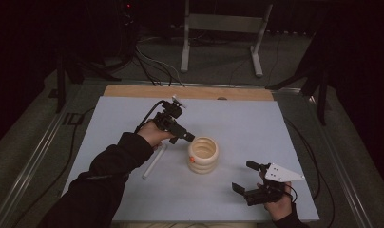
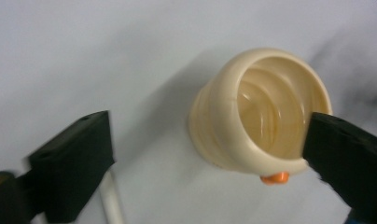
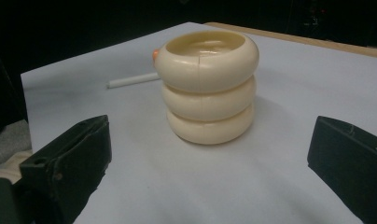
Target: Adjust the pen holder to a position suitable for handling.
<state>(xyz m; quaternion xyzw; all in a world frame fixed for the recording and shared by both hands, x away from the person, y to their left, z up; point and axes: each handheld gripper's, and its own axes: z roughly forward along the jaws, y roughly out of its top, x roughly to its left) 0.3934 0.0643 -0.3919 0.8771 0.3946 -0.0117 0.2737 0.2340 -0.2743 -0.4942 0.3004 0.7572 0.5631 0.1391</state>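
Ring stack (image 1: 203, 155): three cream rings piled upright mid-bench (image 1: 256, 123), white rod (image 1: 154, 161) just beside.
Left gripper (image 2: 205, 154): my jaws spread wide above the rim, gripping nothing.
Right gripper (image 1: 247, 182): my jaws wide, empty, near.
Handling: probably light, stiff, slippery plastic; unsteady.
Hold: across the outer wall.

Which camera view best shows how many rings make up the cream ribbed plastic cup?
The right gripper view: the cream ribbed plastic cup stands side-on, showing three stacked rings. The left gripper view looks into its open mouth. The high view shows it small.
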